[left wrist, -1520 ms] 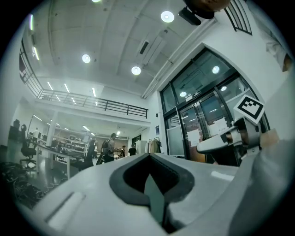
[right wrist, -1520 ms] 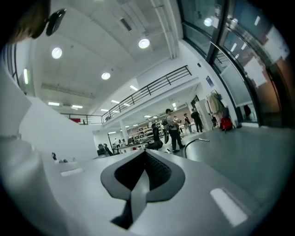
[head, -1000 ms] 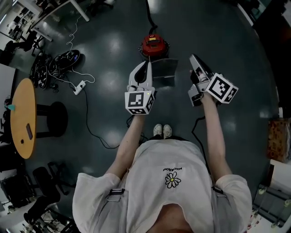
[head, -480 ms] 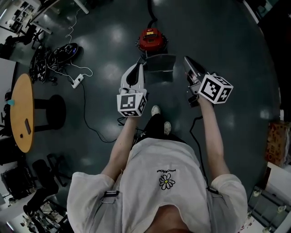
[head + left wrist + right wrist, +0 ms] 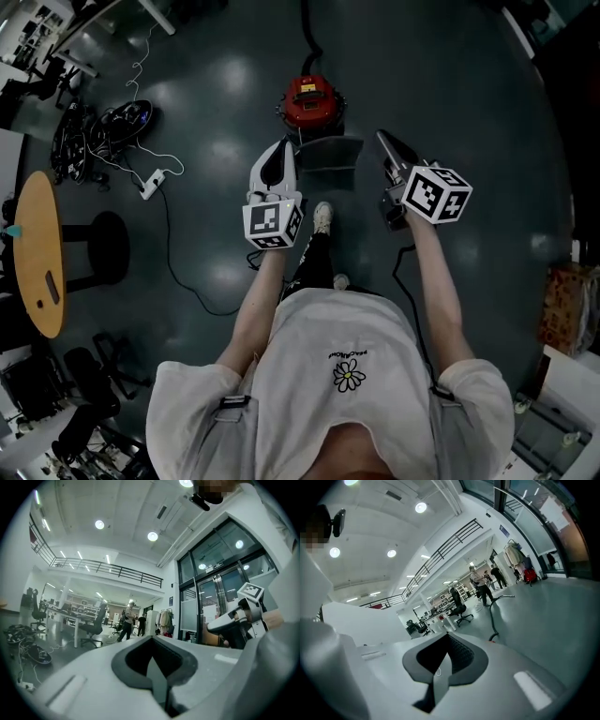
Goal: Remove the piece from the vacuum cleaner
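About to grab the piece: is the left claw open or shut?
Shut. The left gripper view shows the left claw with jaws meeting along a seam, nothing between them.

Red vacuum cleaner (image 5: 314, 101) on dark floor (image 5: 469, 84), beyond left gripper (image 5: 281, 155) and right gripper (image 5: 386, 142)

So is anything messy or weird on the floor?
Only a bit of mess: a tangle of cables lies heaped on the floor at the far left, with a white power strip beside it and a black cord trailing away across the floor. The red vacuum cleaner sits the right way up, and nothing looks spilled or broken.
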A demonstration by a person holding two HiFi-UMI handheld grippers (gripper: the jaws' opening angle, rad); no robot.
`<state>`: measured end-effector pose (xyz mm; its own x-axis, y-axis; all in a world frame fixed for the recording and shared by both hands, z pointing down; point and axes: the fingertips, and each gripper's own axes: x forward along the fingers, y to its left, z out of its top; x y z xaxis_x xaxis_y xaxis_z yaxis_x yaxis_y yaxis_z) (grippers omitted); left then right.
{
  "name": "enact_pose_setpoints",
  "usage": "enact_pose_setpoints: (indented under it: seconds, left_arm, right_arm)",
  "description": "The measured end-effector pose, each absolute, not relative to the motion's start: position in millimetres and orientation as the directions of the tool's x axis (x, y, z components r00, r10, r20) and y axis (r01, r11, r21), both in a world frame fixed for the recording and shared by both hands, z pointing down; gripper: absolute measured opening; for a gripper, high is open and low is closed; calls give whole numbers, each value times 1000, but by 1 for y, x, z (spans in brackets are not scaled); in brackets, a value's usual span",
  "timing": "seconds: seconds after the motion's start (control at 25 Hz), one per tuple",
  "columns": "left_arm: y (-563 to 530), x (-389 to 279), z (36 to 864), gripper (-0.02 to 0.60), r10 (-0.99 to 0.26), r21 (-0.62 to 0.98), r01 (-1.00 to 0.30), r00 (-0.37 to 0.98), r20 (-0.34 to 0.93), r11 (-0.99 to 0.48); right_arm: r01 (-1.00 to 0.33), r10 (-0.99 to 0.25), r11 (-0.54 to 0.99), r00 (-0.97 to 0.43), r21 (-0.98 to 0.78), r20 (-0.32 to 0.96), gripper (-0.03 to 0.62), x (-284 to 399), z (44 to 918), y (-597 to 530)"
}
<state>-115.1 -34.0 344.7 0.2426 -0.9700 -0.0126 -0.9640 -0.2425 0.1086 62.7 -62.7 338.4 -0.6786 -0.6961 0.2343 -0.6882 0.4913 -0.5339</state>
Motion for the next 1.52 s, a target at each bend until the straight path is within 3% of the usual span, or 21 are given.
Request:
enact_pose_setpoints:
  seconds: [0.28,0.52,0.84,1.04,1.08,1.12,1.24,1.36,1.52]
  left_arm:
    - [-129,-146,358,0,-968,147,-959,248,21,-242]
    - [-202,-156,377,0,-953,128,-951,293,73,-282]
    - [-247,-135,428,0,-899,86,-927,374,230,-364]
    - [-292,-129,532,0,-818,73,-898,426,388,-433]
    - [-302,-126,567,0,-768,77,-877,454,452,-473]
    - [-311,-121,602,0,-705,93,-852,483,519,-515]
    - [-328,-104,687,0,-547,150,-795,527,651,-587]
    - [-332,-113,734,0,-526,111,-803,481,702,-586]
    - [-339,-116,769,0,-548,92,-821,455,701,-564]
  right_arm:
    - [-734,-702,469,-648,-492,296,23,35,341,-157]
    - [-725,-674,618,-688,-303,270,23,7,338,-208]
    - [-744,-655,625,-664,-235,360,23,18,400,-262]
    - [-595,-520,802,-657,47,546,24,1,474,-273]
    - [-552,-476,831,-648,64,595,74,-2,500,-273]
    - [-510,-425,858,-632,65,649,135,-4,529,-272]
    - [-404,-252,915,-553,9,794,188,3,625,-252]
    - [-320,-127,947,-455,-28,881,228,8,715,-225]
    - [-256,-93,967,-347,1,933,235,22,800,-217]
